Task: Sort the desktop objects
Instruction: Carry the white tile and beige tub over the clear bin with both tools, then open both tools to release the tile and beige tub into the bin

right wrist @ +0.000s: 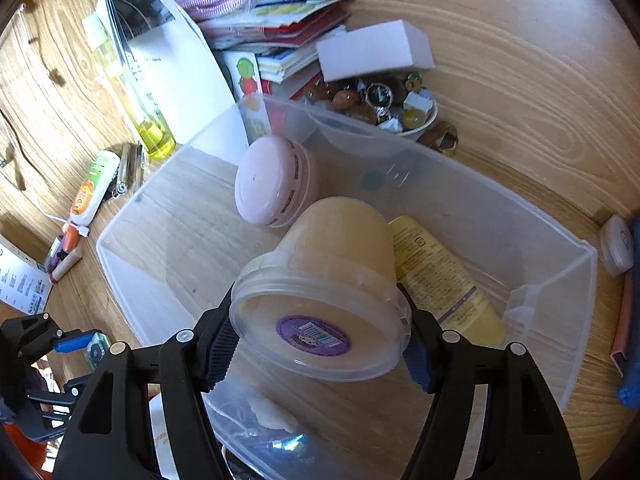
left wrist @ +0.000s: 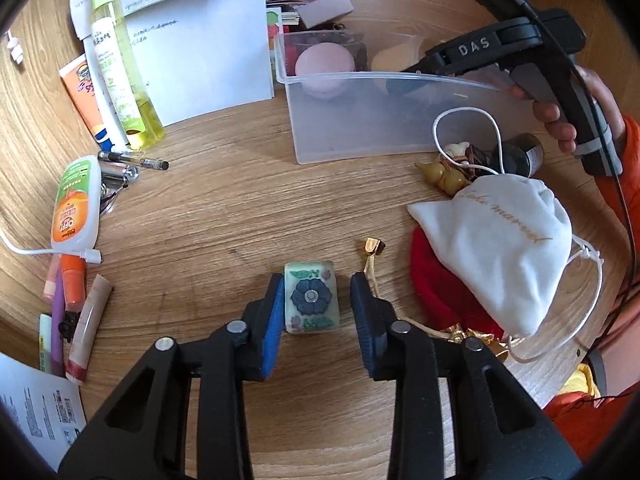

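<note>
- Far to the left of your left gripper lie one white-and-orange squeeze bottle and one black pen. Beyond them lies one yellow spray bottle. None of these is sorted yet.
- Between your left jaws sits one mahjong-style tile, flower face up, on the wooden desk. The left pad touches it and the right pad shows a sliver of wood between, so I read the jaws as apart around it. The fisheye makes that gap hard to trust.
- The tile sits square between the pads, probably so that they can close on its flat sides.
- Just right of that claw is one small gold clip, then one red cloth with one white drawstring pouch lying on it.
- Your right gripper is clamped on one beige lidded tub, pads at the rim under the lid, where the lip should stop it slipping.
- The tub hangs tilted inside the clear plastic bin, which looks like the place for containers.
- In the bin ahead of that claw are one pink jar on its side to the left and one yellow tube touching the tub on the right.
</note>
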A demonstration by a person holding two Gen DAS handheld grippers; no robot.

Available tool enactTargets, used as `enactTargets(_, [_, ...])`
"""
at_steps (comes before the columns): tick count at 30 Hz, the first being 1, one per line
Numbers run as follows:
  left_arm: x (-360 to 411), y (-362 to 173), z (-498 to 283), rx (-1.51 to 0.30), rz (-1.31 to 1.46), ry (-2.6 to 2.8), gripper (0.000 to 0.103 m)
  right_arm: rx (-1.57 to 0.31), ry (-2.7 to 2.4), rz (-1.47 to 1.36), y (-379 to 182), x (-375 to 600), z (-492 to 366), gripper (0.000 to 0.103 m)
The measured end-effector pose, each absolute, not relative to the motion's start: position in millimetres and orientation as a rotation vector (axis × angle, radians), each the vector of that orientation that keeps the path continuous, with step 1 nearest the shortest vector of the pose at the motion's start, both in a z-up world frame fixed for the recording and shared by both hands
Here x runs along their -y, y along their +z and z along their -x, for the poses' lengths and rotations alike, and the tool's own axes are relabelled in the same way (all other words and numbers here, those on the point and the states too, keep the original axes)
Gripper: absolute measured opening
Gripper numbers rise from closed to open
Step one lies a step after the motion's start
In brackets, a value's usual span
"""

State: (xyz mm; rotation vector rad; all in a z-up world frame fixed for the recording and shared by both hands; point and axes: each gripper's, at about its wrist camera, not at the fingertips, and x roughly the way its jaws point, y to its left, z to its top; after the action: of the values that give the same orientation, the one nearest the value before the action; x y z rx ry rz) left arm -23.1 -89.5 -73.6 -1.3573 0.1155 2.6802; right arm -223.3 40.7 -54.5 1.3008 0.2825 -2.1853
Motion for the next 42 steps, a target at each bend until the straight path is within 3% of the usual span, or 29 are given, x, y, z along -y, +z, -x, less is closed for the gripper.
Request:
enactTargets(6, [108,-67,32,-0.016,1.342,2.711,0.024,-0.278,-2.173,-1.326,-58,-39,225,0.066])
enactTargets(18, [116,13,92,0.197,1.123,2.722,0.024,-0.260,-2.137,-1.384,-62,-40,231,0.067])
enactTargets(23, [96,11,142,0.132,1.210,2.690,0.024,-0.198,-2.089,-1.469,-66,-45,236,0.067])
enactTargets(35, [53,-20,196,-0.045,1.362,2.634,0.024,-0.141,-2.092,-1.356,-48,-78,216,0.069])
enactTargets(40, [40,-39,218,-0.163,1.450,2.638,0.024,-0.171,-2.167,-1.210,-26,-101,185,0.081])
enactTargets(42, [35,-40,223,-0.193,1.454,2.637,0.024,-0.182,-2.191,-1.170,-19,-115,180,0.081])
